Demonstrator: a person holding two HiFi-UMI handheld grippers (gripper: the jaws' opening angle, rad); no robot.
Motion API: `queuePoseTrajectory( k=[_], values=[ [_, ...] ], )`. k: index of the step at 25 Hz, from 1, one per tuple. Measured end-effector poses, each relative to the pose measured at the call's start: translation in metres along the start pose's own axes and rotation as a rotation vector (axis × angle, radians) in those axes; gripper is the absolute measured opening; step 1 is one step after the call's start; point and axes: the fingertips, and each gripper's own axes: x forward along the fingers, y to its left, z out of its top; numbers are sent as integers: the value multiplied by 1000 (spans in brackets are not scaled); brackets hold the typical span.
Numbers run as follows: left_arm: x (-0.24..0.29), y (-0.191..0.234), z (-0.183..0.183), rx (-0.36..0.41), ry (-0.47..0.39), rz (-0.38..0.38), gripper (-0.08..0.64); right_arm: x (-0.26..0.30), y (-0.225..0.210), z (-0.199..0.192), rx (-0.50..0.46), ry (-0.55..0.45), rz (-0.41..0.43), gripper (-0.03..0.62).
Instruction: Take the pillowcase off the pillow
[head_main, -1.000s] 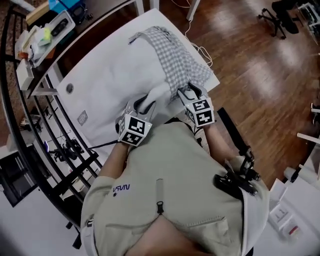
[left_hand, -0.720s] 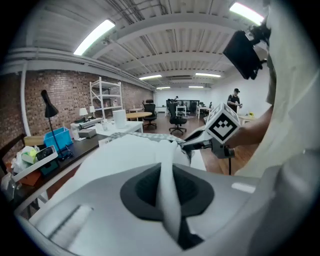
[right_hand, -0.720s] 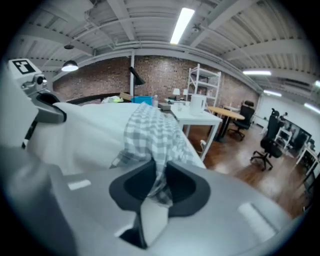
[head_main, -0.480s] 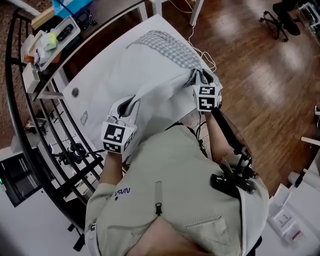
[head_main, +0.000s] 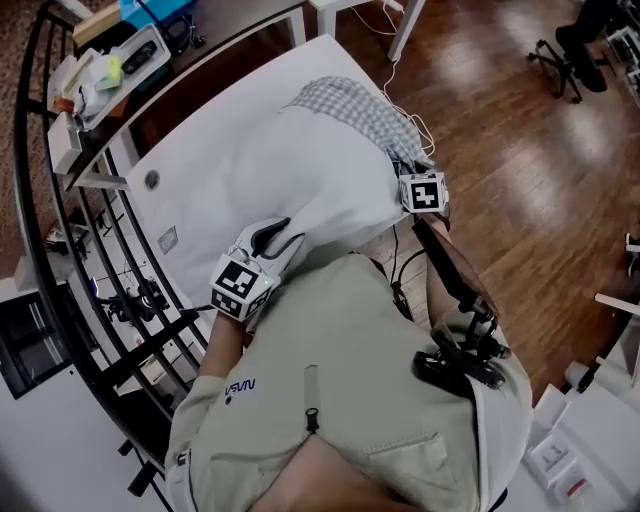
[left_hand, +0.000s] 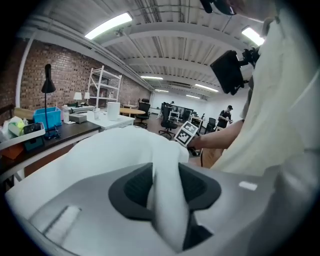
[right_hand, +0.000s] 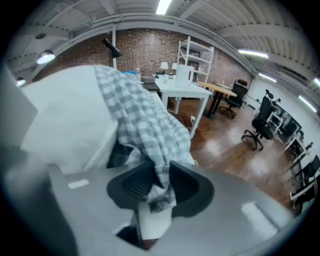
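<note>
Your left gripper (head_main: 272, 238) pinches the pillow (head_main: 290, 170), your right gripper (head_main: 405, 170) the checked pillowcase (head_main: 355, 105); jaws of both just eased wider. Mid-strip: next, draw them apart.

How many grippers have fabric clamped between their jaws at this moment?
2. The left gripper pinches the white pillow at its near corner; the right gripper pinches the checked pillowcase by its bunched edge. Both have just opened slightly, with fabric between the jaws.

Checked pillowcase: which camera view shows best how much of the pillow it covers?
Head view: the whole pillowcase sits bunched over the far end of the pillow. Right gripper view shows only a fold in its jaws; left gripper view shows none.
</note>
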Motion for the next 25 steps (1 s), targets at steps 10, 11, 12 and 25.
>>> queuePoseTrajectory(
  k=[10, 11, 12, 25],
  values=[
    [-23, 105, 87, -28, -232, 305, 224, -98, 30, 173, -59, -510, 180, 150],
    [-16, 117, 88, -29, -217, 329, 242, -95, 42, 188, -88, -520, 206, 150],
    [-8, 126, 90, -25, -200, 345, 259, -90, 55, 203, -121, -523, 232, 150],
    [67, 120, 10, 122, 184, 253, 55, 17, 153, 229, -394, -193, 350, 141]
  ],
)
